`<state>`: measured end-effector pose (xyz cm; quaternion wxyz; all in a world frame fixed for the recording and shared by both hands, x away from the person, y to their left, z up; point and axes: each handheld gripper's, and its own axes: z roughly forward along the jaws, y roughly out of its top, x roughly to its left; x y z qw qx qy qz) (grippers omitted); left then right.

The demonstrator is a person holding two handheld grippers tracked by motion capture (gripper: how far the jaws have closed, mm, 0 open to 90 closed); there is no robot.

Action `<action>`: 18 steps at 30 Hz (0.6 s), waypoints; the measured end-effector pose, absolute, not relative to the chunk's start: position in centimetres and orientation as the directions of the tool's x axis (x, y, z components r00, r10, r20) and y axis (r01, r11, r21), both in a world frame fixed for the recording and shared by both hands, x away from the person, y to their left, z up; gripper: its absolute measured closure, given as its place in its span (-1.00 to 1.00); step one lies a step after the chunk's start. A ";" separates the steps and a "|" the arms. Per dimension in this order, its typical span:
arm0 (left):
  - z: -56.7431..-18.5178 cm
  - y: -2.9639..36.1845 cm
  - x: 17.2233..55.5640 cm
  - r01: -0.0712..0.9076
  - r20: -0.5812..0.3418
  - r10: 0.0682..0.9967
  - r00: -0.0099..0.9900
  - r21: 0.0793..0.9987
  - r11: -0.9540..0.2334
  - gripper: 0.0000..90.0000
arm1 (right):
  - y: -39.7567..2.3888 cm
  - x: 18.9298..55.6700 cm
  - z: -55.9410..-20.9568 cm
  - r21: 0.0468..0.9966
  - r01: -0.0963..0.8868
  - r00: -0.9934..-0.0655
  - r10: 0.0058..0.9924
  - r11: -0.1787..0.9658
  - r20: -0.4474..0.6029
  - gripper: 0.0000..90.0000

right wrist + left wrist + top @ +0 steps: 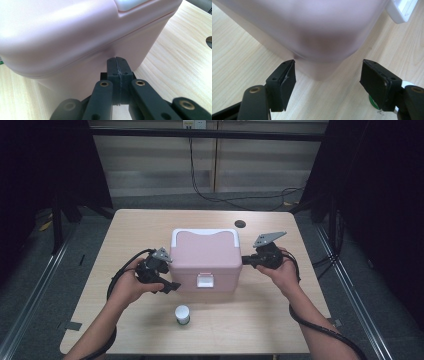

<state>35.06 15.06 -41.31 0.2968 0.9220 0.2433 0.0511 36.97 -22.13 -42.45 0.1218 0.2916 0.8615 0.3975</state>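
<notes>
Pink box (pixel 205 262) with a white handle (pixel 204 234) sits mid-desk (pixel 150 225), lid down, white latch (pixel 205 281) on the front face toward the person.

Left gripper (pixel 170 285) is at the box's front-left lower corner, held in the left hand (pixel 131 287). Fingers (pixel 284 82) spread wide; in the left gripper view the box corner sits ahead of the gap and the pads aren't on it. One finger looks just beside the box wall; can't tell if it touches.

Right gripper (pixel 246 260) comes in level from the right side, in the right hand (pixel 285 272). Its fingers (pixel 117 68) are pressed together with nothing between them, tip right at the box's right wall just under the lid seam. Looks like contact; can't confirm.

Small white-capped jar (pixel 182 314) with a green band stands on the desk in front of the box, near the person's edge, apart from the box and both grippers. It also peeks out behind one left finger in the left gripper view.

Dark round hole (pixel 240 224) in the desk behind the box to the right.
</notes>
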 end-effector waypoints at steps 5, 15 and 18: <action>-41.0 15.6 35.3 0.474 -0.076 0.521 0.850 0.540 -0.695 -0.42 | -22.5 36.7 -41.7 0.765 0.410 -0.797 0.603 0.496 0.037 0.96; -39.6 17.1 36.1 0.572 -0.130 0.595 0.793 0.492 -0.656 -0.42 | -23.8 35.5 -38.1 0.780 0.414 -0.793 0.606 0.470 0.056 1.00; -39.1 17.3 36.2 0.586 -0.137 0.606 0.783 0.487 -0.647 -0.42 | -24.1 35.2 -36.8 0.787 0.419 -0.790 0.609 0.454 0.069 1.00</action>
